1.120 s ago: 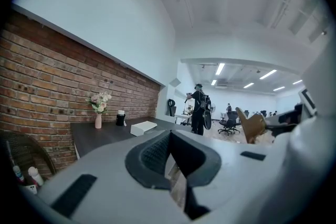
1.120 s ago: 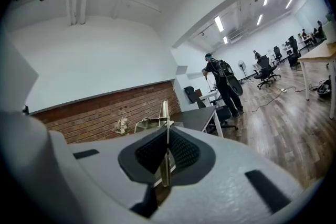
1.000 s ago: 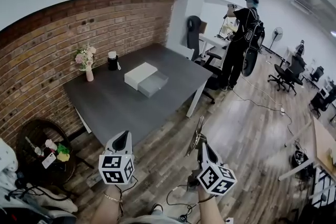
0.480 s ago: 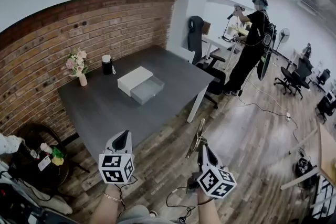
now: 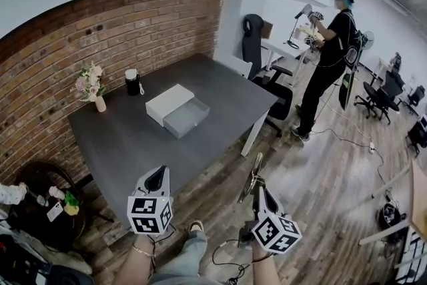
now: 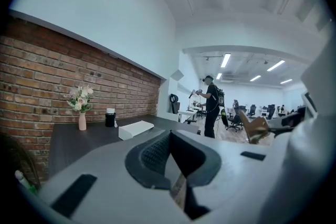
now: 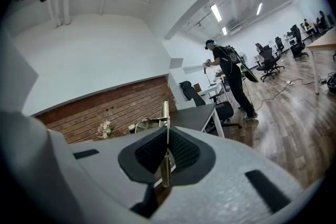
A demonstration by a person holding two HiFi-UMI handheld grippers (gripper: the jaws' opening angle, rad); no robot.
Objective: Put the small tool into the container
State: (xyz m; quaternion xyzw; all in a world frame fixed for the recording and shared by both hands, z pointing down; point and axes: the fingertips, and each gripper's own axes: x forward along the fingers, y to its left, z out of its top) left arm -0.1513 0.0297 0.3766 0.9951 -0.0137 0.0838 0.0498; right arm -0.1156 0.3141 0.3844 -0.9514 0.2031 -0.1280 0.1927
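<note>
1. The tool [image 5: 251, 175] is a thin, flat strip of pale metal, clamped in the right hand-held gripper [image 5: 257, 189]. Its long axis runs out of the jaws, forward and upward, with the free tip toward the counter. In the right gripper view it stands on edge between the ribbed black pads.
2. The right hand-held gripper is held low and nearly level over a wood-plank floor [image 5: 313, 163]. Its marker cube faces the person, whose bare forearm shows at the bottom edge.
3. The left hand-held gripper [image 5: 158, 174] is just beside it, pointing the same way. Its jaws are together with nothing between them.
4. Ahead stands the counter [image 5: 133, 143], a matte dark grey rectangle on white legs against a red brick wall [image 5: 80, 30].
5. The container [image 5: 168, 101] sits mid-counter, well apart from the tool. It is a white box with a grey drawer pulled open.
6. At the counter's back edge are a small vase [image 5: 99, 104] of pale flowers and a black jar [image 5: 133, 83] with a white top.
7. Far off, another person [image 5: 331, 57] stands at a desk near a black chair [image 5: 253, 37].
</note>
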